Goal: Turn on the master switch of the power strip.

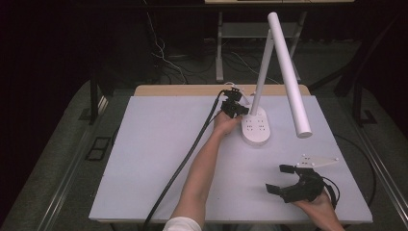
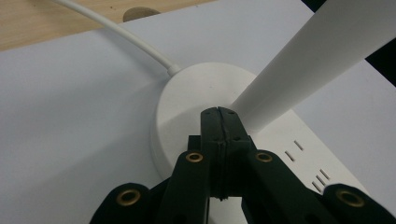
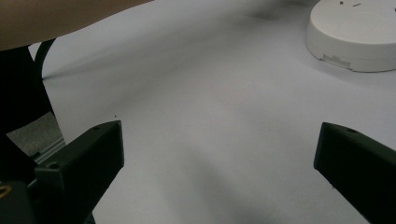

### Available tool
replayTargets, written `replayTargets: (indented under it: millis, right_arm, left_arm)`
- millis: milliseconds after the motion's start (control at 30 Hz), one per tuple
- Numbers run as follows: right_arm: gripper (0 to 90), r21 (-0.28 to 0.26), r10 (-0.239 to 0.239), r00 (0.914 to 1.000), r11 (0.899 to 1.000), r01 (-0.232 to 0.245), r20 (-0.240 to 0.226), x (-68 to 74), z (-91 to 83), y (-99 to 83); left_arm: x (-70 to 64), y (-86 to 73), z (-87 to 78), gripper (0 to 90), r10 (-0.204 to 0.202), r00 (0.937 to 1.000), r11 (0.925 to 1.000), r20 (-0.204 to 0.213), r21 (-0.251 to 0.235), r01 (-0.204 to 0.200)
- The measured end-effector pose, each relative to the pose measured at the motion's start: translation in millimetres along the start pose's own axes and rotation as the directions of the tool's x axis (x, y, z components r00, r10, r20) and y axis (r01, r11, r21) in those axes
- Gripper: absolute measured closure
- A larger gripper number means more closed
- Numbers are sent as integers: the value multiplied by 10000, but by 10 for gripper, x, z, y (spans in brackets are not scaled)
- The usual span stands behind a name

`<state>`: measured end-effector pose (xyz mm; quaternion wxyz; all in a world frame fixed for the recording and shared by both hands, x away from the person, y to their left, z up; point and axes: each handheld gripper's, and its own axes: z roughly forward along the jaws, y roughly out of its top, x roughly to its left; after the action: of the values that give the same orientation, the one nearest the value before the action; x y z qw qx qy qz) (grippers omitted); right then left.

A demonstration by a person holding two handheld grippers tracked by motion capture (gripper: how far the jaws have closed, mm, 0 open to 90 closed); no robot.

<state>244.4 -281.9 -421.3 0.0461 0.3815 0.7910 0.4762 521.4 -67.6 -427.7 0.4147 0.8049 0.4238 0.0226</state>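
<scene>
- Desk lamp (image 1: 255, 126) sits upper centre of the bench (image 1: 159, 159).
- Left claw (image 1: 234, 109) is pinched closed, empty, tips over the lamp base; looks like it's going for a button press.
- Right claw (image 1: 285, 179) idles wide open, lower right, holding nothing.
- Next: probably a gentle push down.

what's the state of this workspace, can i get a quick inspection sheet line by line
surface: white tabletop with a wooden edge at the far side, mostly bare
job's things: white desk lamp, its oval base on the far middle of the table, stem rising and long tube head angled down to the right
clutter: nothing seen
grippers: left gripper at the lamp base, jaws pressed together against the base by the stem; right gripper low at the near right, jaws wide apart over bare table
cables: black cable trails from the left gripper; white lamp cord runs off the far edge
surroundings: dark room, cables on the floor, metal table legs behind
</scene>
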Motion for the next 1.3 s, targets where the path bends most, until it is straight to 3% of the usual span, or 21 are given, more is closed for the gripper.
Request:
replayTargets:
  millis: [167, 267, 367, 500, 600, 733, 867, 1100, 1167, 1300]
  right_arm:
    - [12, -5, -47, 10000, 10000, 47, 18, 8, 3, 2]
    - [12, 5, -27, 10000, 10000, 27, 0, 12, 0, 1]
    - [12, 15, -18, 10000, 10000, 18, 5, 10, -6, 3]
    - [12, -12, -1, 10000, 10000, 1, 4, 8, -10, 5]
    - [11, -66, 12, 10000, 10000, -12, 13, 12, -18, 4]
    - [12, -118, -8, 10000, 9999, 9, 39, 2, -35, 4]
    - [12, -142, 27, 10000, 9999, -26, 68, -12, -39, 3]
    - [11, -122, -13, 10000, 9999, 14, 78, -7, -34, 1]
    - [11, -131, -14, 10000, 9999, 15, 76, -10, -32, 2]
    - [11, -143, 20, 10000, 9999, -18, 90, -15, -31, 2]
  left_arm:
    - [-26, -3, 6, 900, 343, 9992, 9994, -211, 69, -342]
    - [-6, -6, 8, 900, 122, 9999, 9999, -67, 86, -122]
    - [-35, 5, 10, 900, 441, 9987, 9988, -265, 236, -434]
    - [-22, 10, 20, 900, 23, 9999, 9996, -151, 273, -19]
    - [-28, 26, 28, 900, -50, 9999, 9989, -154, 461, 57]
    - [12, -1, 26, 900, -504, 9986, 9986, 127, 194, 502]
    - [27, 15, 17, 900, -520, 9985, 9981, 147, 327, 515]
    - [52, -1, 5, 900, -838, 9957, 9965, 405, 110, 834]
    - [48, 1, -4, 898, -688, 9968, 9975, 397, 167, 682]
    - [25, 8, -48, 897, 174, 9998, 9998, -18, 99, -174]
